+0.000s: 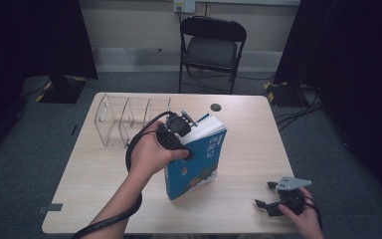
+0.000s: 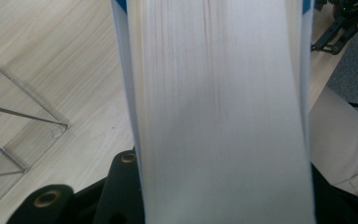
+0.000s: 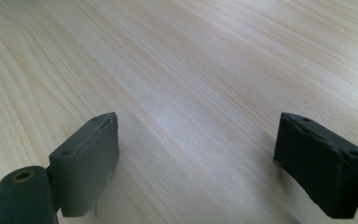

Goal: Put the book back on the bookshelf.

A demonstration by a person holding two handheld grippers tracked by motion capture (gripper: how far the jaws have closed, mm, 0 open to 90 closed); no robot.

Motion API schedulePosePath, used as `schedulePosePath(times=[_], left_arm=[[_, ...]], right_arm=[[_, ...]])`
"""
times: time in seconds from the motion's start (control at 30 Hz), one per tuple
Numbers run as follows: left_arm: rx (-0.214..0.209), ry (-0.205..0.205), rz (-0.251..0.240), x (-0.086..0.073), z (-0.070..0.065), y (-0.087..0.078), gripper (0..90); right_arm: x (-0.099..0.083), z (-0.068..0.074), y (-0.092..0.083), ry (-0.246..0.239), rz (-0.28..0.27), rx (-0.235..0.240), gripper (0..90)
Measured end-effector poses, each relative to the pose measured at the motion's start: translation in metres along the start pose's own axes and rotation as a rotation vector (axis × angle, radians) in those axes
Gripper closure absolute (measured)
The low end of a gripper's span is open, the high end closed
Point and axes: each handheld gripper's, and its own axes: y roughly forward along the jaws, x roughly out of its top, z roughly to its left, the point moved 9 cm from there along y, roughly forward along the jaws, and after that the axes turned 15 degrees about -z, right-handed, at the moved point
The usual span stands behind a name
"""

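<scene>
- Blue book (image 1: 197,160): thick paperback with a blue cover, standing tilted at the centre of the high view, lower edge on the wooden table (image 1: 243,129), top leaning toward the upper right of the frame; its white page block (image 2: 219,112) fills the middle of the left gripper view
- Left gripper (image 1: 178,133): clamped across the thickness of the book near its upper left edge, one jaw on each cover; it alone keeps the book up
- Right gripper (image 1: 268,199): lower right of the high view, low over bare table well apart from the book, jaws spread wide with nothing between them; the right gripper view shows both pads (image 3: 89,158) above plain wood grain
- Clear acrylic rack (image 1: 129,119): upper left of the table in the high view, just beside the left gripper; several upright dividers, every compartment empty; one corner (image 2: 23,135) shows at the left edge of the left gripper view
- Small dark round object (image 1: 216,107): on the table above the book, too small to identify
- Folding chair (image 1: 211,47): top centre, beyond the table
- Risk, judged: the hold sits near one edge of a heavy book, so the book could pivot or slide out of the jaws and fall flat
- Risk, judged: if the book is bound for the rack, a tilted entry could strike a divider and push the light rack along the table
- Risk, judged: the right gripper is too far off to steady either item
</scene>
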Motion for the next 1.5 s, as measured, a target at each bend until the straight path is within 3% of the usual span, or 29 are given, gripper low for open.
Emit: schedulePosePath(times=[0.93, 1.1, 1.5], left_arm=[[0.055, -0.049, -0.010, -0.016, 0.022, -0.034, 62.0], [0.074, -0.080, -0.022, -0.019, 0.026, -0.040, 62.0], [0.106, -0.109, -0.016, -0.032, 0.039, -0.054, 62.0]], right_arm=[[0.000, 0.000, 0.000, 0.000, 0.000, 0.000, 13.3], [0.000, 0.000, 0.000, -0.001, 0.001, -0.001, 13.3], [0.000, 0.000, 0.000, 0.001, -0.001, 0.001, 13.3]])
